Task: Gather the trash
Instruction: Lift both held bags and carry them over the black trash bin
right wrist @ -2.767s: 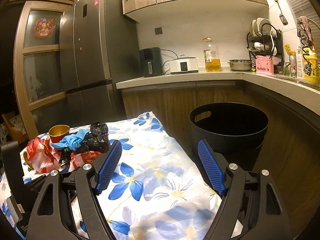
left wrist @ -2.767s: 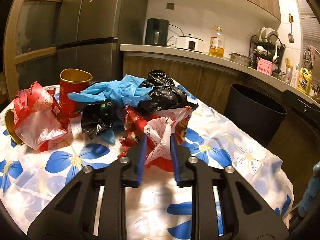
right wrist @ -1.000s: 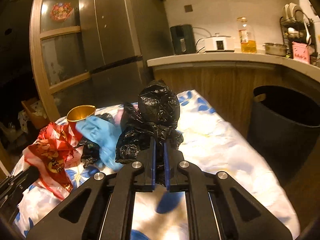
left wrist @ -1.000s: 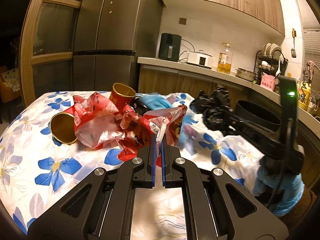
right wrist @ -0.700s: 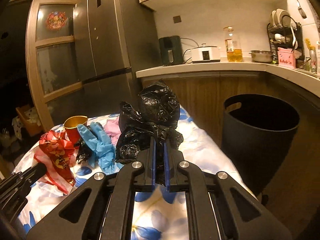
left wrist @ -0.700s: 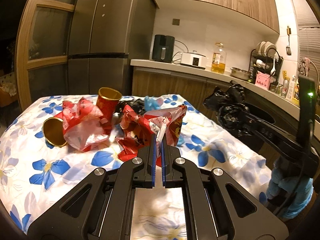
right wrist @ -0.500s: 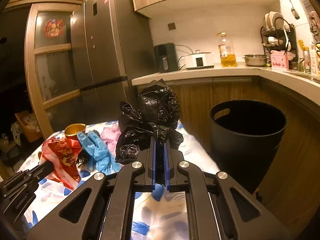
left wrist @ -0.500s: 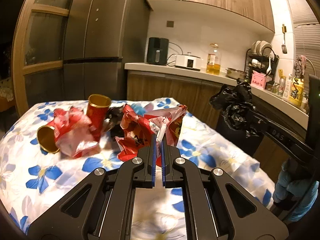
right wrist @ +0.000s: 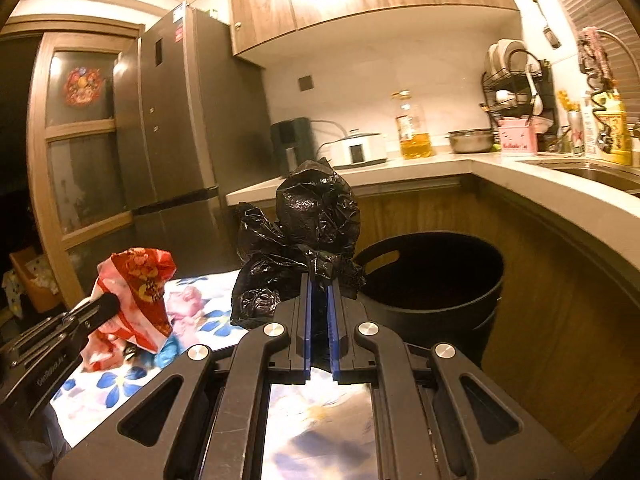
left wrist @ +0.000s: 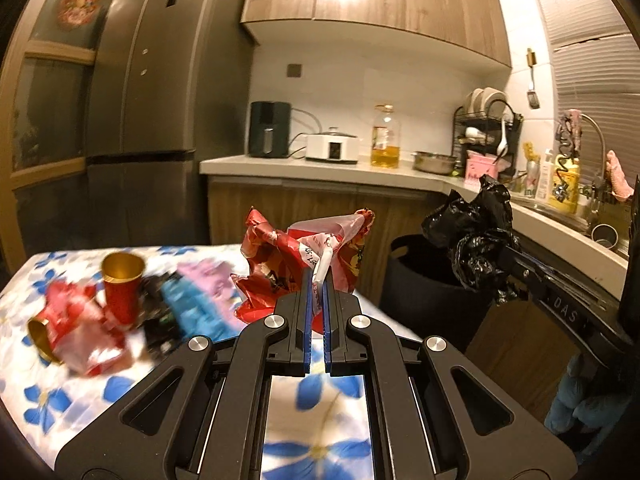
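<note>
Left wrist view: my left gripper point(left wrist: 316, 280) has its jaws pinched nearly together on a crumpled red-and-white printed plastic bag point(left wrist: 304, 256), lifted clear of the blue-flower tablecloth point(left wrist: 316, 408). Same bag shows in the right wrist view point(right wrist: 138, 284), hanging from the left tool at frame left.

My right gripper point(right wrist: 318, 284) is clamped on a crumpled black plastic bag point(right wrist: 304, 232); blue pads sit narrow with the plastic squeezed between them. From the left camera that black bag point(left wrist: 476, 236) sits up in the air, in front of the round black trash bin point(left wrist: 420, 276). From the right camera the bin point(right wrist: 436, 280) stands on the floor just past the table edge, against the wood cabinets; black bag lines up near its left rim, not inside it.

Left on the table: upright red paper cup with gold interior point(left wrist: 122, 284), second gold-lined cup point(left wrist: 40, 336) on its side, red-and-clear wrapper point(left wrist: 80, 328), blue glove point(left wrist: 192, 308), something small and black point(left wrist: 160, 320) beside the glove – blurred, probably another bag scrap.
</note>
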Tool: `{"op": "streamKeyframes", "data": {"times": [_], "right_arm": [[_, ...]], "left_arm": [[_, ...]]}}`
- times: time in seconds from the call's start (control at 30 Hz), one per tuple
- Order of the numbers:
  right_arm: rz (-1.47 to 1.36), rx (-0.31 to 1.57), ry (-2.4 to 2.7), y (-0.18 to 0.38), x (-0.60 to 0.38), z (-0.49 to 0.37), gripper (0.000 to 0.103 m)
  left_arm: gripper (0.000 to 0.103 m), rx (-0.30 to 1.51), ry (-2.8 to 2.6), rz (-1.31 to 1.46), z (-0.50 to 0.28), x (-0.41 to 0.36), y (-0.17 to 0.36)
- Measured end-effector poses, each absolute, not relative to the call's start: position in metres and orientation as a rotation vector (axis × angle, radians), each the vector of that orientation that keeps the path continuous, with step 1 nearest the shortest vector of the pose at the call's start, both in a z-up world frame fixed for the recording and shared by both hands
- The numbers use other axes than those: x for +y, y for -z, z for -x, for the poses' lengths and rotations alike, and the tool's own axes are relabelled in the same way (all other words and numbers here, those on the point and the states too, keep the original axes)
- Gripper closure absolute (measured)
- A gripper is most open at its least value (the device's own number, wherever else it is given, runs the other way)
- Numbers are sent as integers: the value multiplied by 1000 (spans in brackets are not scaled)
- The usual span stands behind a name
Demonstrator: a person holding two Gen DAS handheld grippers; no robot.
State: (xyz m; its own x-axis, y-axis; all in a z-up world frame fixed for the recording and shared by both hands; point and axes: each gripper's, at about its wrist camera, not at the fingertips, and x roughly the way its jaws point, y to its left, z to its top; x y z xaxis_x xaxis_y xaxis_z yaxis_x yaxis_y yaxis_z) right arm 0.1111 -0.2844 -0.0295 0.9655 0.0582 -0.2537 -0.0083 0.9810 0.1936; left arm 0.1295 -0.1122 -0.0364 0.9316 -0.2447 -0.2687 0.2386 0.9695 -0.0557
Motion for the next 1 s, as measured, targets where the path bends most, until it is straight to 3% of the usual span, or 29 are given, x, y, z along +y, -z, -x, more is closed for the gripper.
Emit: {"op": "streamKeyframes", "data": {"times": [0.57,1.0], "right_arm": [[-210,185,136,11,-347,-133,95],[-197,181,180,9,-367,-158,95]], "left_arm": [[100,201,406,-3,-195,-211,6],[100,231,469,2,-238,-257,14]]}}
